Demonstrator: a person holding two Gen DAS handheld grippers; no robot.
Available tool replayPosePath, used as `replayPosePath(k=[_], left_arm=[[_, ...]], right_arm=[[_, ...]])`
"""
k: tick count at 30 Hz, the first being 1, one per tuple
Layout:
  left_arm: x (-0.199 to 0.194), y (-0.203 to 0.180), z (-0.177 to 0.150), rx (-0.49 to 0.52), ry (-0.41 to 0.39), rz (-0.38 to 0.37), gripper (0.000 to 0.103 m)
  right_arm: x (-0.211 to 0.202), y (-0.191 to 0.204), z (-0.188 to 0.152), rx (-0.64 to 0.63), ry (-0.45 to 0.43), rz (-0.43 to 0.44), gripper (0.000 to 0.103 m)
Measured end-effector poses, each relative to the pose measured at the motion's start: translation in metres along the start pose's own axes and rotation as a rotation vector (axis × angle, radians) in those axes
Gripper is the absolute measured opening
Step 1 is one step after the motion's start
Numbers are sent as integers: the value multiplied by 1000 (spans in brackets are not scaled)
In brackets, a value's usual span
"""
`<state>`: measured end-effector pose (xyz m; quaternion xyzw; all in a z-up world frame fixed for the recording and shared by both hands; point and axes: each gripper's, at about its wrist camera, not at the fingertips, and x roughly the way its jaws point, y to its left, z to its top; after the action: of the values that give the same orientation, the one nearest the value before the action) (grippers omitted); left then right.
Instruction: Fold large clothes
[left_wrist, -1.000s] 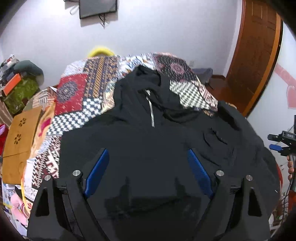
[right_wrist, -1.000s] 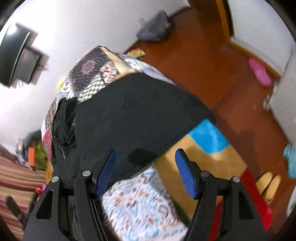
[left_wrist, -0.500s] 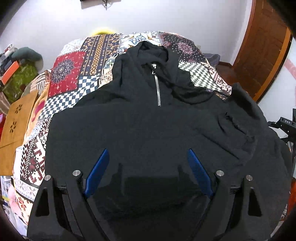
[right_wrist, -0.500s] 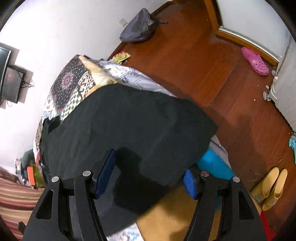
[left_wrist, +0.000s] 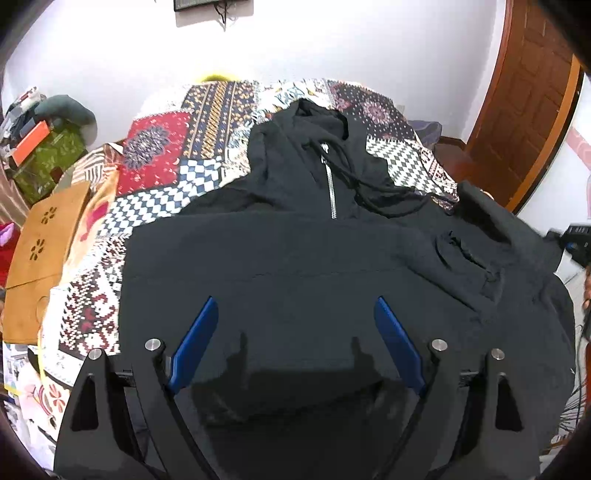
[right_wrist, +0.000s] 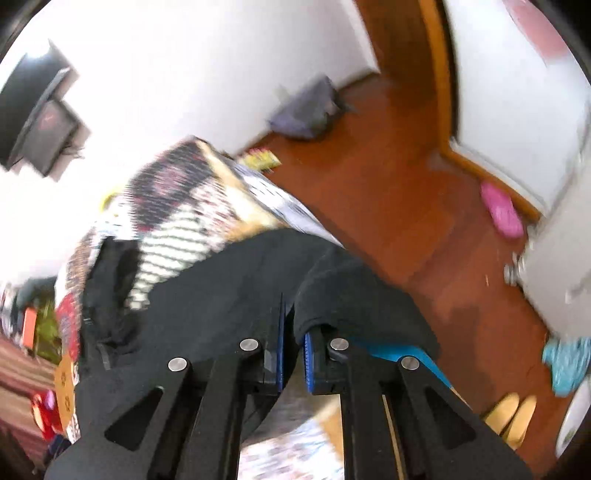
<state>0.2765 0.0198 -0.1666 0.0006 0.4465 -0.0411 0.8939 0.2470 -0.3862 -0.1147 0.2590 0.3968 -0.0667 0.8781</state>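
Observation:
A large black zip hoodie (left_wrist: 295, 251) lies spread on a patchwork bedspread (left_wrist: 162, 162), hood toward the far wall. My left gripper (left_wrist: 295, 314) is open, its blue fingers (left_wrist: 195, 339) wide apart just above the hoodie's lower body. In the right wrist view my right gripper (right_wrist: 293, 325) is shut on the hoodie's black edge (right_wrist: 332, 295) at the bed's right side, the fabric bunched between the pads. That view is blurred by motion.
A wooden door (left_wrist: 517, 103) stands at the right. Boxes and clutter (left_wrist: 40, 147) sit left of the bed. On the wooden floor (right_wrist: 406, 184) lie a grey bag (right_wrist: 306, 110), a pink slipper (right_wrist: 502, 214) and yellow slippers (right_wrist: 513, 413).
My right gripper closed on the hoodie's edge; it was open around it before. My left gripper stays open and the view has shifted slightly over the hoodie.

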Motion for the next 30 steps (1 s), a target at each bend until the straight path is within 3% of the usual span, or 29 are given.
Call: replayPosePath(k=[6,11,15,21,27,30], left_arm=[[-33,6,-4,16,-69,3,86],[-56,7,-10,40,-115,-7,86],[-69,8,-16,60,-142,7,86],[-81,9,-26,82,-155,7,87],[-82,7,-32,93,-150,9,87],[-79,4,-33,99,-143,7,87]], right_arm=[[-53,77,-6,-180,-85,130,7],[-63,137,-40,-333,-64,223,7],[-41,169,-78,-422,41,277,7],[6,187,-133,-522,238,277,7],[16,194,-164,-578,328,233,7],[9,189,-160,-573,367,234,8]])
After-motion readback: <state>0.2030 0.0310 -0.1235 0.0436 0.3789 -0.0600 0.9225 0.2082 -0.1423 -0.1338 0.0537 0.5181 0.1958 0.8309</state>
